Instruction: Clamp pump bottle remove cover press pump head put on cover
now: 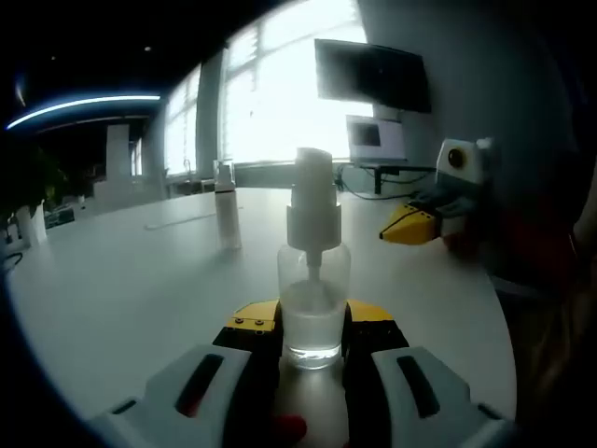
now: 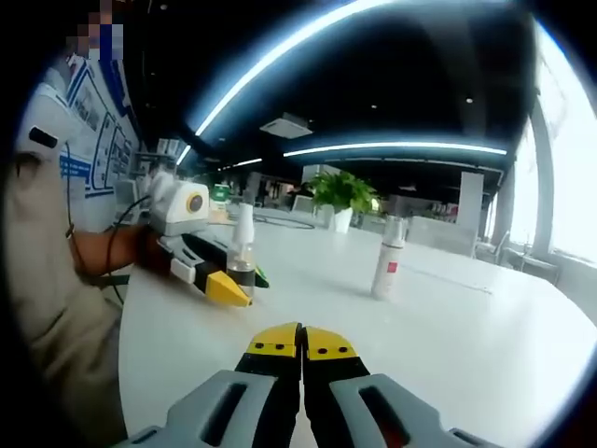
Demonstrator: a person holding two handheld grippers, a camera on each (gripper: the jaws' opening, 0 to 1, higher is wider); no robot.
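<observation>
A small clear pump bottle (image 1: 313, 313) with a white pump head stands upright on the white table (image 1: 140, 289). A translucent cover (image 1: 314, 177) appears to sit over its top. My left gripper (image 1: 312, 329) is shut on the bottle's lower body, a yellow-tipped jaw on each side. To the right of it hovers my right gripper (image 1: 390, 233), above the table and apart from the bottle. In the right gripper view my right gripper (image 2: 300, 342) is shut on nothing, and the left gripper (image 2: 242, 280) holds the bottle (image 2: 242, 254) at the left.
A second slim white spray bottle (image 1: 227, 213) (image 2: 387, 258) stands farther out on the table. A person (image 2: 56, 243) sits at the left holding the left gripper. A potted plant (image 2: 342, 194) and a monitor (image 1: 371, 75) lie beyond the table.
</observation>
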